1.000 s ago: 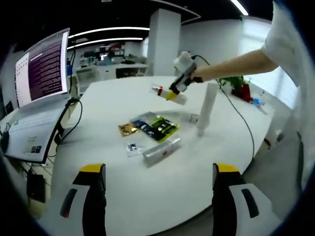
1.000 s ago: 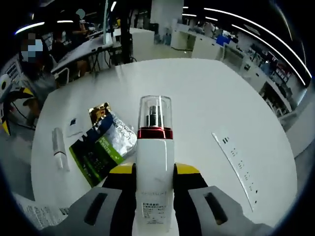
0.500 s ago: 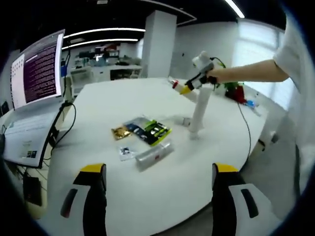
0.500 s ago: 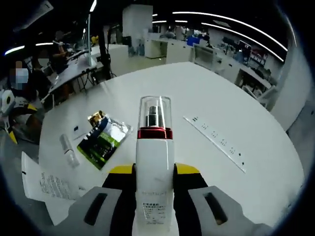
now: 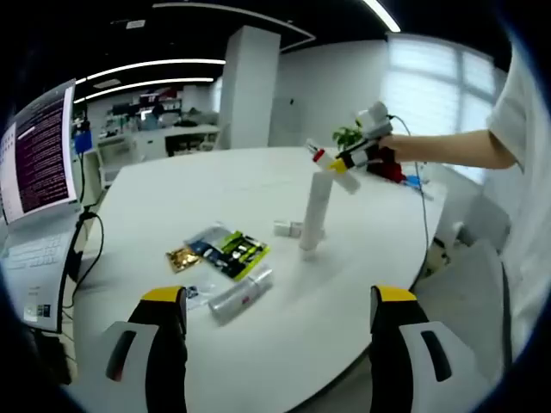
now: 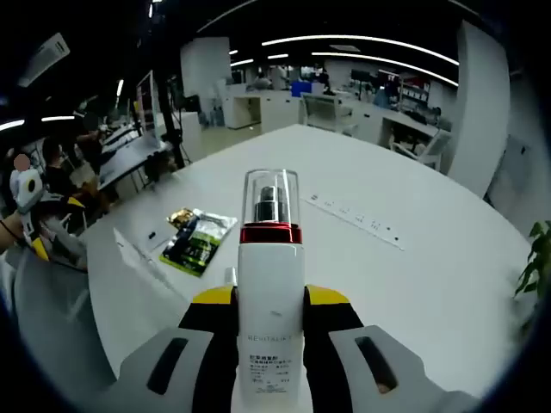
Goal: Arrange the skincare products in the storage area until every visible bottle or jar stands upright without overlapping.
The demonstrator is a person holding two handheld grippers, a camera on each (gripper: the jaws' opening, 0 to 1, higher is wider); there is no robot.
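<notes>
In the right gripper view, the right tool (image 6: 270, 310) is clenched on a white pump bottle (image 6: 270, 292) with a red collar and clear cap, held up above the round white counter (image 6: 430, 275). Past it lie a green sachet pack (image 6: 196, 241) and a long white strip (image 6: 353, 219); the far half of the counter is bare out to its curved edge.

In the left gripper view, the left tool (image 5: 271, 344) hangs with its 2 jaws spread apart, grasping nothing, over the counter's near rim. Ahead lie a clear tube (image 5: 239, 294) on its side and the sachet pack (image 5: 225, 251) just beyond. A tall white tube (image 5: 314, 211) stands upright mid-counter, with a small jar (image 5: 287, 229) beside its base. Farther off, the right tool (image 5: 349, 159) carries the pump bottle (image 5: 331, 172) aloft beside the tube's top. Open surface lies to the right, toward the edge.
</notes>
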